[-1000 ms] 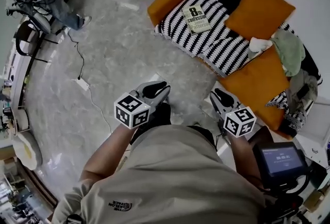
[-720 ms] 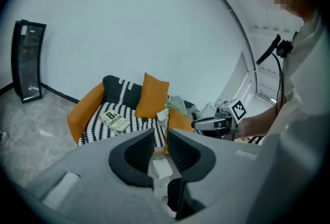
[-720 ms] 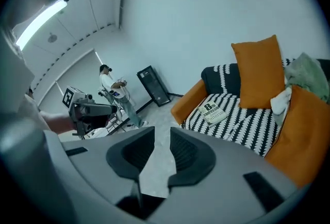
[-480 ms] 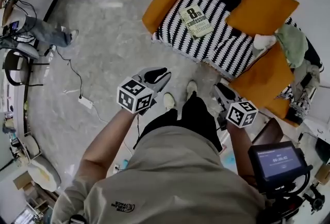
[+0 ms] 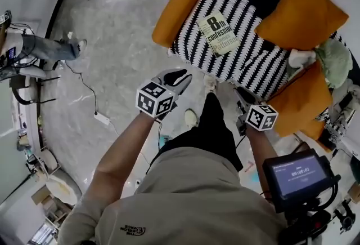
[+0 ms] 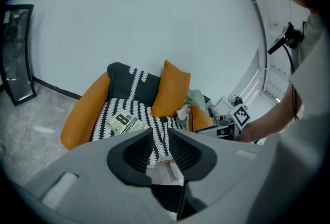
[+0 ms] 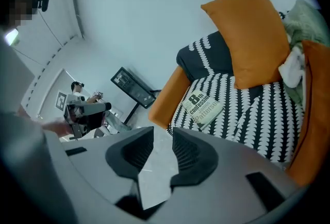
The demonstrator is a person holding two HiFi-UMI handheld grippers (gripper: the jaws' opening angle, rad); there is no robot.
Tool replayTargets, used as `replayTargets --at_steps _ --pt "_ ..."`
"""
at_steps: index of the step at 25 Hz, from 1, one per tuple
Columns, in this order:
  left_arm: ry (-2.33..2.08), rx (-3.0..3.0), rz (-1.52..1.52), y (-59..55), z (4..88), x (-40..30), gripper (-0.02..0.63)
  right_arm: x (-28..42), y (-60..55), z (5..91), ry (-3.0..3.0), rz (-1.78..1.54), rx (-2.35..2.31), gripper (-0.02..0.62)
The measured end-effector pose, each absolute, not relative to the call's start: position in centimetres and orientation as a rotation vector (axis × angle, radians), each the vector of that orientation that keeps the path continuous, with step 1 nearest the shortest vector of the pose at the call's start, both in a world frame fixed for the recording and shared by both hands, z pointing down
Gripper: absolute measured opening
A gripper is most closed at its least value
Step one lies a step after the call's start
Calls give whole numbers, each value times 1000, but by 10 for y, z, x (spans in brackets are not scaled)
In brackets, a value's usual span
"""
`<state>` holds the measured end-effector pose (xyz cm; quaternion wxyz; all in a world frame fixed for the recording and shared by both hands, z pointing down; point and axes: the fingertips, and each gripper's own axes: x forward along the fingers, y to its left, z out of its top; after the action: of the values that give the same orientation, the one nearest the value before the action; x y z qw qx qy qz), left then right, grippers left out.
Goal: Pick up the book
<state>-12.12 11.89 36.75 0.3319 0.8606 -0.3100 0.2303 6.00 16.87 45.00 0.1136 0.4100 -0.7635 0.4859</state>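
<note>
Your left tool (image 5: 175,77) hangs over the grey floor (image 5: 112,41), just short of the front edge of the orange sofa (image 5: 177,4). Its jaws stand partly apart and have just been opening, and nothing sits between them: in the left gripper view only the far blanket and a strip of floor show through the gap. Your right tool (image 5: 245,97) is level with it on the other side of your legs, close to the sofa's front corner. Its jaws are also partly apart, have just been opening too, and are empty; the right gripper view shows bare floor between the ribbed pads. The book (image 5: 218,34) lies flat, cover up, on the black-and-white striped blanket (image 5: 253,58) spread over the sofa seat, nearer the left-hand arm of the sofa as the head view shows it. It is a pale paperback with dark print, turned at a slant to the seat edge. It lies ahead of both tools and well apart from them; neither touches it. An orange cushion (image 5: 301,13) leans against the sofa back to the right of the book, clear of it. Beyond the cushion sits a green and white heap (image 5: 332,63), probably crumpled clothes, though the view is too small to be sure.
</note>
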Motion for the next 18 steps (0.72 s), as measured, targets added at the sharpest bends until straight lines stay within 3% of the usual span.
replayTargets --at_steps 18 --pt "-759 2118 868 -118 603 -79 121 93 23 677 -1966 1815 1251 149"
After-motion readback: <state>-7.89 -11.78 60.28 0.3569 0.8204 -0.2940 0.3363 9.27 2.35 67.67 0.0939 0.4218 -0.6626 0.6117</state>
